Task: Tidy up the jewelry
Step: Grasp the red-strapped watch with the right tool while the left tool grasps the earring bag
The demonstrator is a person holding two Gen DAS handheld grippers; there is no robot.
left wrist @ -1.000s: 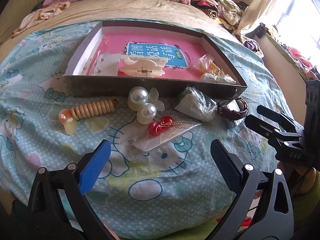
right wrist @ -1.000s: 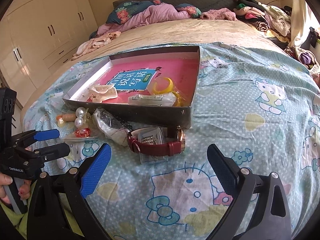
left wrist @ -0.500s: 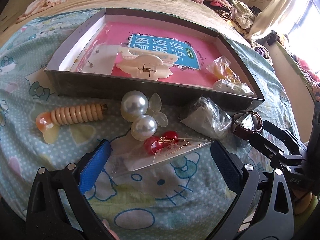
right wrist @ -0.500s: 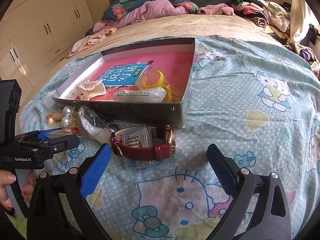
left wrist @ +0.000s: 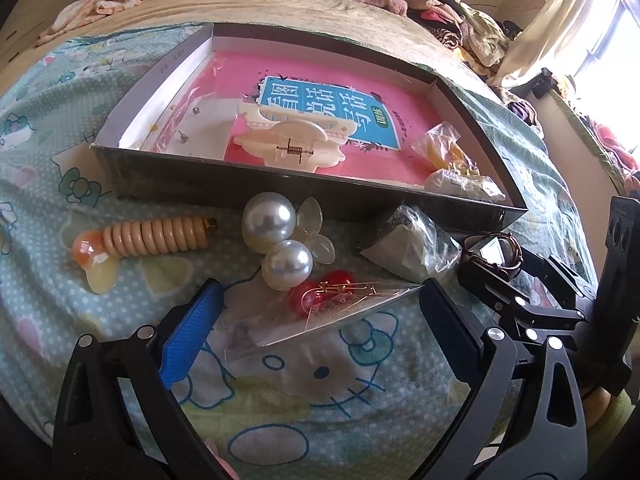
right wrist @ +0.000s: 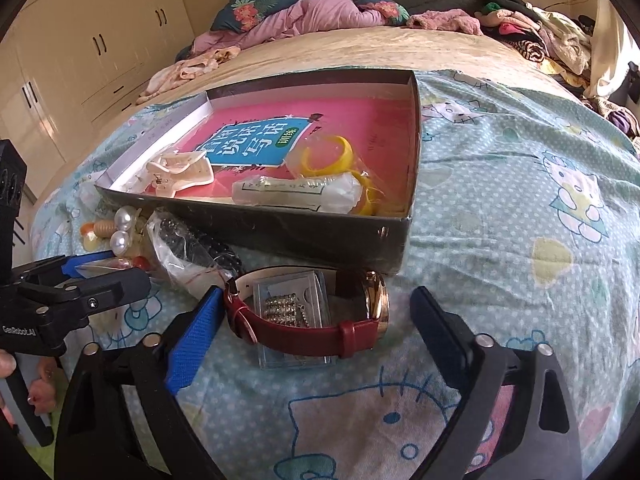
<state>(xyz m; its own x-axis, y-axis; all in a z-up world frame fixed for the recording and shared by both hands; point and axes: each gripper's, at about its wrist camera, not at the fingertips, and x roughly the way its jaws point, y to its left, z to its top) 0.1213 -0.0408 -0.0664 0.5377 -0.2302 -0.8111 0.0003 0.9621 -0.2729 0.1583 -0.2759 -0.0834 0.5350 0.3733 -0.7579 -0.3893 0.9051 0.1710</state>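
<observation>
1. Box (right wrist: pixel 276 236) on the bed, partly filled: cream hair claw clip (left wrist: pixel 290 146), bagged yellow bangle (right wrist: pixel 332 156), a white packet (right wrist: pixel 296 192) and a card with stud earrings (left wrist: pixel 196 132) already inside.
2. Outside, just before the front wall: spiral hair tie (left wrist: pixel 152 236), pearl hair ornament (left wrist: pixel 276 236), bagged red earrings (left wrist: pixel 332 304), bagged dark beads (right wrist: pixel 192 256), red-strapped wristwatch (right wrist: pixel 320 320) lying around a small clear case (right wrist: pixel 292 312).
3. Left gripper (left wrist: pixel 316 328): wide apart, straddling the earring bag, pads not touching it.
4. Right gripper (right wrist: pixel 316 328): jaws just been closing, wristwatch between them, blue pad at the strap's left end, other pad clear, so not gripped.
5. Judged under halfway: five pieces left to box.
</observation>
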